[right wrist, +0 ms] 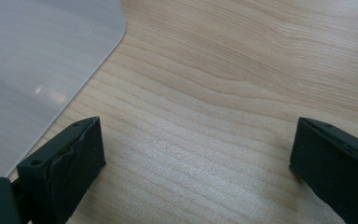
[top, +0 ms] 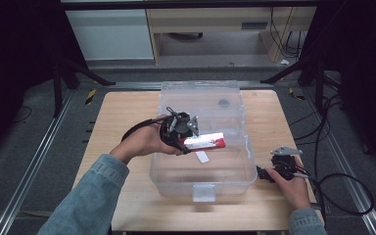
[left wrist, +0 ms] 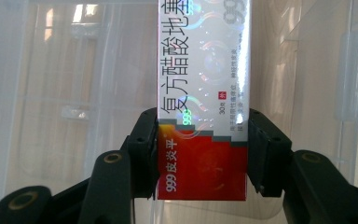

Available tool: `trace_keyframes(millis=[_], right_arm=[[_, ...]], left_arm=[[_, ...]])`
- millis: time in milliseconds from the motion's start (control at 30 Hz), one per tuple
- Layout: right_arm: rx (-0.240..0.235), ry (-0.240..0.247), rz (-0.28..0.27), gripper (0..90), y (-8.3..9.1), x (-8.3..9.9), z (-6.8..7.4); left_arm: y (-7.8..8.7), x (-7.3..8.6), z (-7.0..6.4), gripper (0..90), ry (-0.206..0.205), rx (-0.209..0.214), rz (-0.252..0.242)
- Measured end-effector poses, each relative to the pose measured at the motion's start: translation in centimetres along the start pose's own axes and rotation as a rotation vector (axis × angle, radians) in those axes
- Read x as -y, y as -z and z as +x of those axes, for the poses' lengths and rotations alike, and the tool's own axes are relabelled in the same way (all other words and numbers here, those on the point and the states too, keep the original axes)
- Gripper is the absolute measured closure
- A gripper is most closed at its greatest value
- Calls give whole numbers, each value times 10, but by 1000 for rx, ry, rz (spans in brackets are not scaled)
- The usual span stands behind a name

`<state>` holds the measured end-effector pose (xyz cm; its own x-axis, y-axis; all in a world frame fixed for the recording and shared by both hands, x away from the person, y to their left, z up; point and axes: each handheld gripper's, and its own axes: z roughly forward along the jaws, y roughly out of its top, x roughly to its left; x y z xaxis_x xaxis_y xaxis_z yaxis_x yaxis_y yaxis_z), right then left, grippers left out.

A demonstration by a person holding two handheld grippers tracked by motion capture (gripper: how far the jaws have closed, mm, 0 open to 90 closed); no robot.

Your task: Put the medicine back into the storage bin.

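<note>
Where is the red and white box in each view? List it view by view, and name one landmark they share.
High view: the red and white box is near the middle, held over the clear tub by the left gripper.
Left gripper view: the box stands in the centre, clamped at its red end between the two jaws.
Right gripper view: wooden table between open jaws.
Shared landmark: the clear tub, whose corner sits upper left in the right gripper view.

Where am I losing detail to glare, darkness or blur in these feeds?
High view: dark surroundings, the clear plastic bin faint. Left gripper view: iridescent glare across the silver top of the red-and-silver carton, clamped in the left gripper; bin walls washed out. Right gripper view: the open right gripper over the sharp-grained wooden table, soft sheen.
</note>
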<state>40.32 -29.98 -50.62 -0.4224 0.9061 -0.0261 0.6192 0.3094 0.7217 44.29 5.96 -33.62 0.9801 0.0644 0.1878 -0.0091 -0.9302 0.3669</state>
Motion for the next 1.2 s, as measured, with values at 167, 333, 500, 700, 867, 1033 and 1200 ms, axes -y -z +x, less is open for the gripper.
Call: trace_keyframes(millis=[167,333,500,700,867,1033,1200], right_arm=[[-1,4,-1,32,1,0,0],[-2,6,-1,32,1,1,0],[-2,6,-1,32,1,1,0],[-4,2,0,32,1,1,1],[-5,1,1,32,1,1,1],[-5,2,1,32,1,1,1],[-3,3,1,33,1,1,1]], left_arm=[[-7,-7,-5,513,-5,17,17],[-14,-16,-8,513,-20,30,21],[-22,-25,-13,513,-27,45,24],[-33,-34,-18,512,-42,66,19],[-43,-39,-23,512,-50,80,21],[-53,-42,-28,512,-46,93,22],[-62,-45,-31,512,-41,105,25]])
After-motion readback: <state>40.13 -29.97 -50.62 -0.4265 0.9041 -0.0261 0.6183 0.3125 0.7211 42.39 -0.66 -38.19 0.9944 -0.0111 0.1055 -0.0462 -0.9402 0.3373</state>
